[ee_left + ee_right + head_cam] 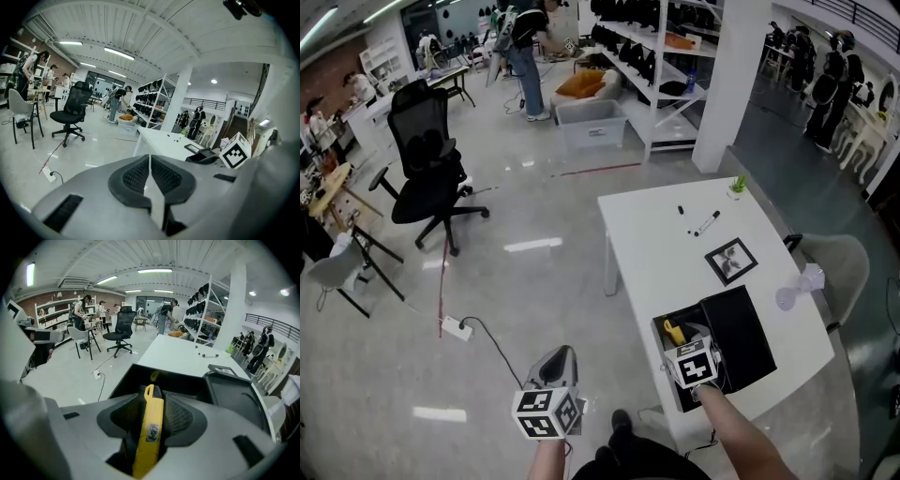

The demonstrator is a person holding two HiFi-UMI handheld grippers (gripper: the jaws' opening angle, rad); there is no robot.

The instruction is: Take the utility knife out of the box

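Risk: right gripper [152, 401] jaws spread beside yellow utility knife [150, 439], not pinching; an off-centre squeeze could skid it inside box [124, 380]. Left gripper [150, 161] jaws pressed together, empty.

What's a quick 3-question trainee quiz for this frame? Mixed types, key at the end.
1. True or false: the left gripper has its jaws together, with nothing between them.
2. What stands between the open jaws of the right gripper? A) a marker B) the yellow utility knife C) nothing
3. Fill in: the lid of the black box on the white table is ___.
Key: 1 true; 2 B; 3 open.
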